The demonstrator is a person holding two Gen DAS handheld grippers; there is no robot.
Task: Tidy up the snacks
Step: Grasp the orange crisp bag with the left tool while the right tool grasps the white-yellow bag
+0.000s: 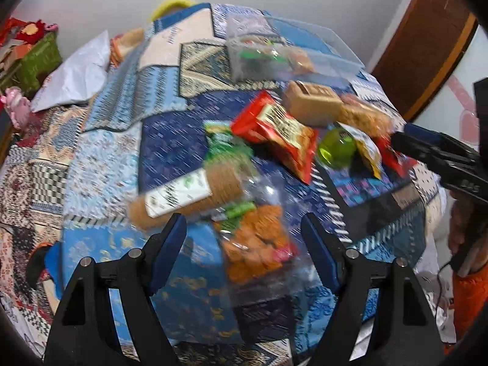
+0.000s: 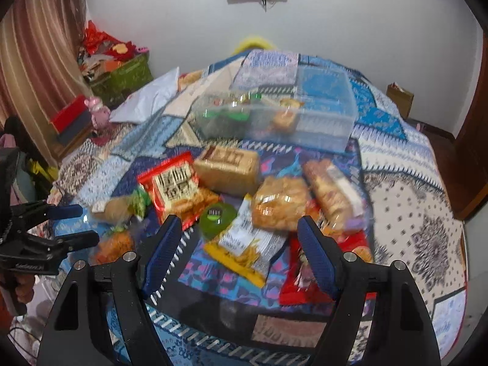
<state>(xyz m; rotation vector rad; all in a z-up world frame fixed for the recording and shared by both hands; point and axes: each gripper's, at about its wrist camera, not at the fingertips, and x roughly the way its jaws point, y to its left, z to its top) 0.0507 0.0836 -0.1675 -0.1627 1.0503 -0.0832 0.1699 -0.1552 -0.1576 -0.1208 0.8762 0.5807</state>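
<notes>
Snack packets lie on a patchwork quilt. In the left wrist view my left gripper (image 1: 244, 238) is open above a clear bag of orange crackers (image 1: 256, 244), with a brown biscuit roll (image 1: 189, 195) just beyond. A red packet (image 1: 277, 131), a tan box (image 1: 314, 100) and a green jelly cup (image 1: 335, 148) lie farther off. In the right wrist view my right gripper (image 2: 238, 241) is open and empty above a yellow-white packet (image 2: 244, 244) and the green jelly cup (image 2: 218, 216). A clear plastic bin (image 2: 274, 116) holding a few snacks stands behind.
The quilt (image 2: 411, 198) covers a bed. A white bag (image 2: 149, 97) and green boxes (image 2: 128, 73) sit at the far left. A brown door (image 1: 427, 42) stands at the right. The left gripper shows at the left edge of the right wrist view (image 2: 79, 225).
</notes>
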